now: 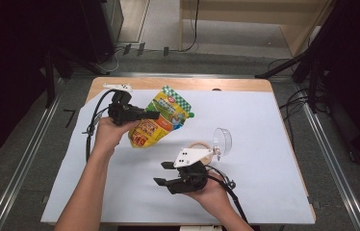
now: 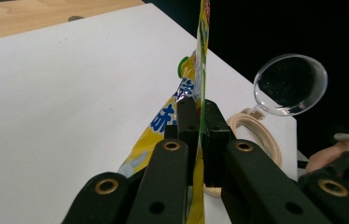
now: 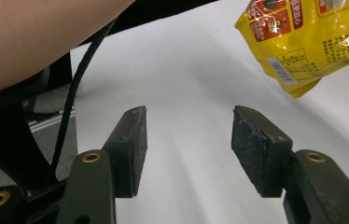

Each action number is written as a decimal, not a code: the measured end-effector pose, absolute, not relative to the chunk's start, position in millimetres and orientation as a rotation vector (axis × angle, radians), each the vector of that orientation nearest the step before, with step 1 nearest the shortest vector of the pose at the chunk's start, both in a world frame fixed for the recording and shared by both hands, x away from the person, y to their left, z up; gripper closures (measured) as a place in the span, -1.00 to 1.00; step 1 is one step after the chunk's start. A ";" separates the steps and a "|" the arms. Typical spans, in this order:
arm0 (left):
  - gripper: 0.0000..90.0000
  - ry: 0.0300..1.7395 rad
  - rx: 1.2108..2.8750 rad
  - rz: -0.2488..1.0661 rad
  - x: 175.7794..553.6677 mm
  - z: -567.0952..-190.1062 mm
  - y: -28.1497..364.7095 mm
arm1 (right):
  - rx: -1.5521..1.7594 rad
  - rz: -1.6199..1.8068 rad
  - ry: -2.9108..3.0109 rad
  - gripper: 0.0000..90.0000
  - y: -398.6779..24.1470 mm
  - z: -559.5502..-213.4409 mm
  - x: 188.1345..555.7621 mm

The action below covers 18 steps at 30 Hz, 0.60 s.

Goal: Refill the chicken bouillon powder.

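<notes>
Yellow pouch (image 1: 160,120) hangs pinched in your L gripper (image 2: 199,122), over the table's (image 1: 264,159) far-left part. R gripper (image 3: 189,140) gapes w/ nothing between; bare white sheet around it.

high view: above table, looking forward and down | left gripper view: close behind left hand-held gripper (image 2: 199,122), edge-on to glossy yellow plastic pouch (image 2: 202,56) | right gripper view: low behind right hand-held gripper (image 3: 187,140), same pouch ahead

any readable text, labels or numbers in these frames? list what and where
Nothing reads clearly.
Yellow pouch: front print in blue characters, too blurred to read.
Pouch back: red panels, small print and a barcode, too small to read.
Tape roll, clear cup: no text visible.
</notes>
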<state>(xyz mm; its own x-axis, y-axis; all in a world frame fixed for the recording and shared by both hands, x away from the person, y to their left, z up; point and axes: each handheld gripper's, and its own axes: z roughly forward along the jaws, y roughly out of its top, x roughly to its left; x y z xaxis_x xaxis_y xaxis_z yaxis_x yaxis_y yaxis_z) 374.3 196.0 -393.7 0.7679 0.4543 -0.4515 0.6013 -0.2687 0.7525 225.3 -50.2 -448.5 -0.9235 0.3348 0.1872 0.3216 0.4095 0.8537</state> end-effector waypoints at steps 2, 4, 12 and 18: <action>1.00 0.819 1.902 -0.169 375.2 -397.4 194.5 | 0.604 1.577 2.632 0.05 -52.8 -448.4 225.4; 1.00 0.833 1.892 -0.166 376.4 -402.0 195.1 | 0.603 1.587 2.640 0.05 -56.3 -448.8 225.8; 1.00 0.868 1.887 -0.178 377.9 -416.7 199.6 | 0.624 1.607 2.653 0.06 -67.1 -456.5 228.5; 0.99 0.870 1.909 -0.149 373.1 -414.6 202.8 | 0.647 1.623 2.632 0.06 -75.8 -457.7 228.8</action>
